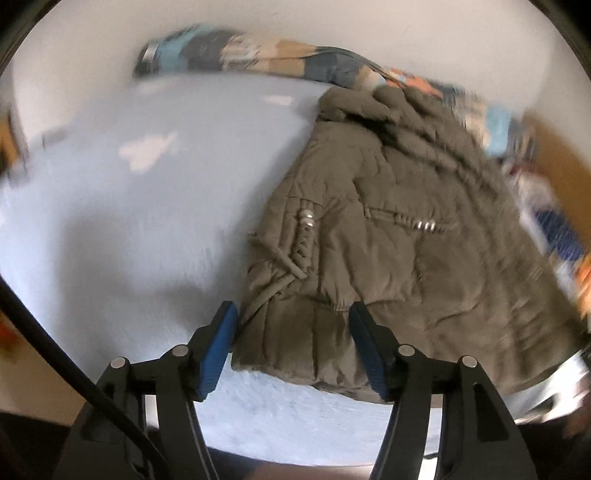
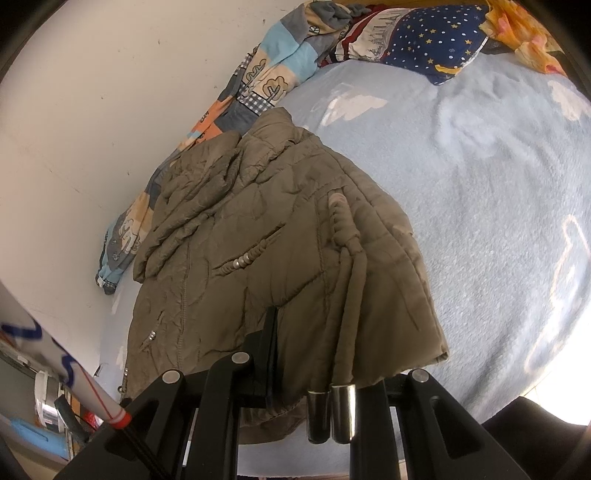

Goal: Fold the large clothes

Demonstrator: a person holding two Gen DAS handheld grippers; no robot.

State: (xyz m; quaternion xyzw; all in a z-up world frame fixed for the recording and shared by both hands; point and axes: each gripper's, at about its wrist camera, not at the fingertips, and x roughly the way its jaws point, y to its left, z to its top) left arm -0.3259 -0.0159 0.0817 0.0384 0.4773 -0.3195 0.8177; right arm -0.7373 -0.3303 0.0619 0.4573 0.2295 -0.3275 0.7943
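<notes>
An olive-brown quilted jacket (image 1: pixel 369 221) lies folded on a light blue fleece blanket (image 1: pixel 129 221). My left gripper (image 1: pixel 293 310) hovers over the jacket's near corner. Its blue pads (image 1: pixel 221 343) stand apart, with the hem between them and nothing pinched. In the right wrist view the same jacket (image 2: pixel 258 240) has its near hem lifted and draped over my right gripper (image 2: pixel 284 321), which is shut on the fabric. Only one dark finger (image 2: pixel 271 332) shows, since cloth hides the tips. Two drawstrings with metal ends (image 2: pixel 332 410) hang down from the hem.
A patchwork quilt (image 2: pixel 266 74) lies bunched along the white wall (image 2: pixel 110 110) behind the jacket. A star-print pillow (image 2: pixel 424 44) and an orange cloth (image 2: pixel 517 33) lie at the bed's far end. Blanket (image 2: pixel 480 221) stretches right of the jacket. Clutter (image 2: pixel 44 406) sits low left.
</notes>
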